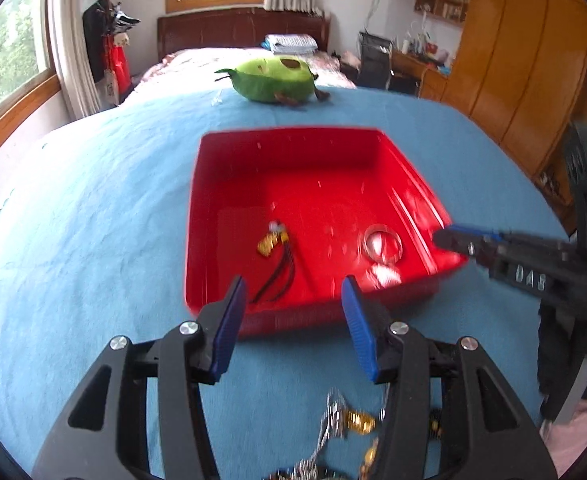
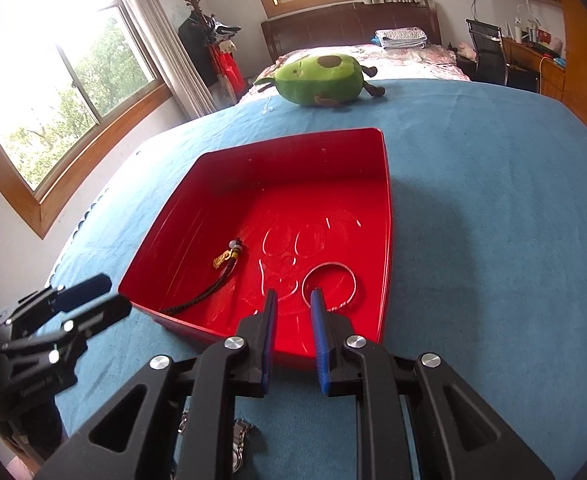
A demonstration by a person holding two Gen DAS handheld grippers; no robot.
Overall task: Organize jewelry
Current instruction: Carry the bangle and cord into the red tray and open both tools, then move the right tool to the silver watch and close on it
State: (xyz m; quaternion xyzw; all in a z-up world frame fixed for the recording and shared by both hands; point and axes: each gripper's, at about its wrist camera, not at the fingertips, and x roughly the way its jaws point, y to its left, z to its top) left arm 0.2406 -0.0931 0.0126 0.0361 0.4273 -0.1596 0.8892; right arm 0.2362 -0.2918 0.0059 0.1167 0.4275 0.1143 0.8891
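Left gripper [image 1: 295, 300] open and empty, over near rim of red square plastic tray [image 1: 253, 152] on blue cloth surface [image 1: 93, 220]. In tray: gold tassel charm [image 2: 229, 258] left, clear round bangle [image 2: 328, 285] right. Right gripper [image 2: 293, 308] slightly parted, empty, over tray's near right part.

Tray floor: the red tray [image 2: 385, 200] is standing open-topped; its far half is lying bare, giving free passage from above.
Left side: a tasselled charm [image 2: 225, 260] is occupying the near-left floor.
Right side: a clear bangle [image 2: 328, 284] is lying by the right wall, narrowing the room there.
Near rim: the wall is rising between both grippers and the floor.
Blue cover [image 2: 493, 240]: wide open stretches are lying right and left of the tray.
Far end: a green plush toy [image 2: 321, 78] is sitting well beyond.
Near edge: loose jewelry [image 1: 353, 420] is cluttering the cover.
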